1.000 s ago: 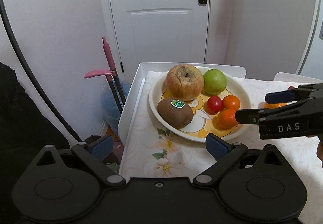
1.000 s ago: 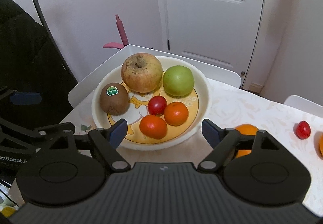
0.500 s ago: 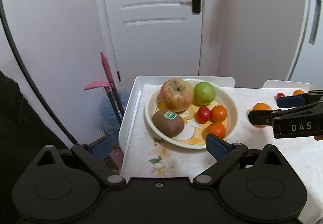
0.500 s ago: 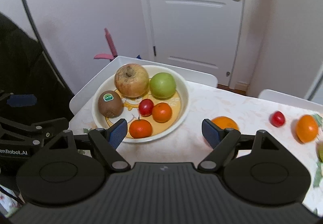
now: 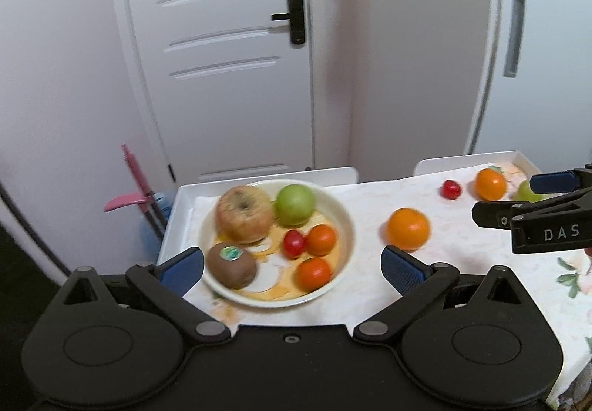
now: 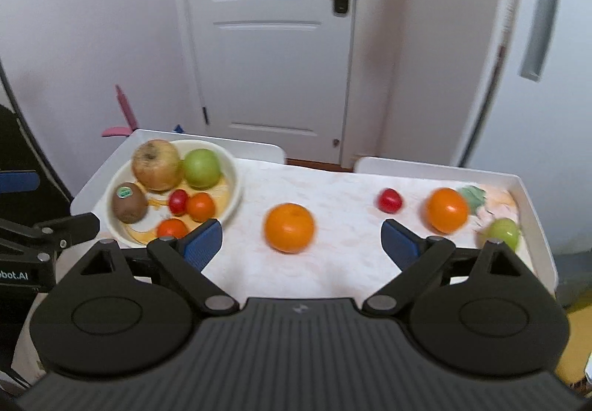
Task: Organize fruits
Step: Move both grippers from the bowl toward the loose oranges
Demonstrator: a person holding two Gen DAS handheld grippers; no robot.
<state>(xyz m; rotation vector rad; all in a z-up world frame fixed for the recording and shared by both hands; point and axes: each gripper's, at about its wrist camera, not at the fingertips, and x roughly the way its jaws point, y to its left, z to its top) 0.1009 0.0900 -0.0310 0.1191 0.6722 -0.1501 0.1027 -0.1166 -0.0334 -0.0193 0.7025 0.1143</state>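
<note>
Both grippers empty, jaws wide apart, ready to grab: left gripper (image 5: 292, 264), right gripper (image 6: 301, 239). Bowl (image 6: 233, 185) at table's left end holds picked fruit. Orange (image 6: 289, 227) waits mid-table, likely next. More fruit near right edge.

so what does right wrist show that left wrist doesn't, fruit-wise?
Only the right wrist view shows the small green fruit clear of any gripper; in the left wrist view the right gripper's fingers mostly hide it. Only the left wrist view shows both plate oranges unobstructed, including the near one. Both show the plate with apple, green apple, kiwi, tomato, plus the loose orange, red tomato and far orange on the table.
</note>
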